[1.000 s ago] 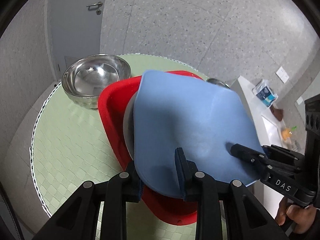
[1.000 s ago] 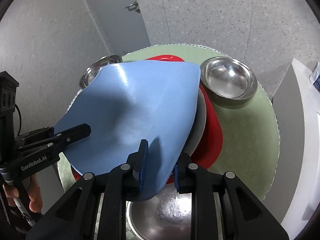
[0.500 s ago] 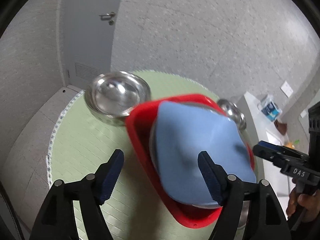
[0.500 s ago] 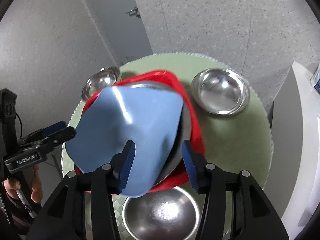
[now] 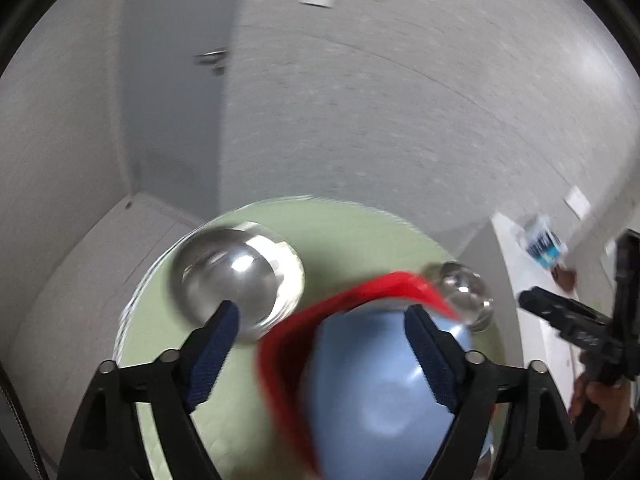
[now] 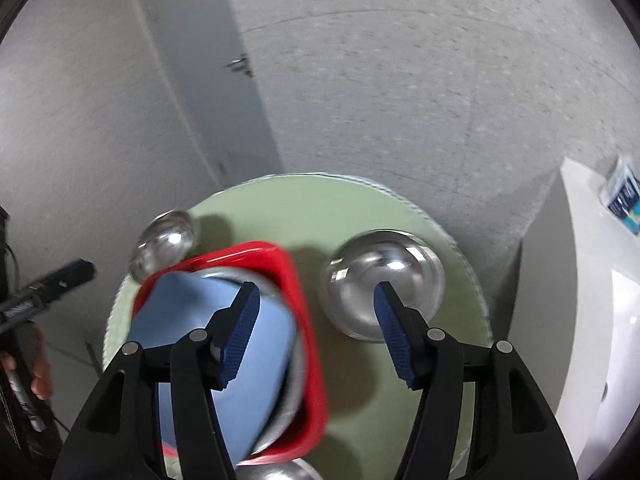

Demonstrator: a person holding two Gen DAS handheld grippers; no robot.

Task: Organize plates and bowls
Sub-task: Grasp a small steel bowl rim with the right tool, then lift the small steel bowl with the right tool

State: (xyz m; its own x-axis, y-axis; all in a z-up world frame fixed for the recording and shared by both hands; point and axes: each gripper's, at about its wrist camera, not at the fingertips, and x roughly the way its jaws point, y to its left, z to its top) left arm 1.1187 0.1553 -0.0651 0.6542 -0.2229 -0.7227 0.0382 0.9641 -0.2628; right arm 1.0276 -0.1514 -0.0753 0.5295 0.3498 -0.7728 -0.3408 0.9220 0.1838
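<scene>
A blue square plate (image 5: 384,396) lies on a steel plate inside a red plate (image 5: 280,364) on the round green table (image 5: 344,236). The stack also shows in the right wrist view: blue plate (image 6: 180,344), red plate (image 6: 308,340). My left gripper (image 5: 320,344) is open and empty, raised above the stack. My right gripper (image 6: 316,332) is open and empty, also raised. A steel bowl (image 5: 236,276) stands left of the stack, another steel bowl (image 6: 384,284) to its right, and a third bowl's rim (image 6: 276,470) shows at the near edge.
A white counter (image 6: 600,320) with a blue packet (image 6: 624,196) stands right of the table. A grey door (image 5: 172,92) and tiled wall are behind. The right gripper (image 5: 576,324) shows in the left view, the left gripper (image 6: 44,284) in the right view.
Both grippers opened, let go of the blue plate onto the stack, and pulled up and back. The views now tilt upward and are blurred by motion.
</scene>
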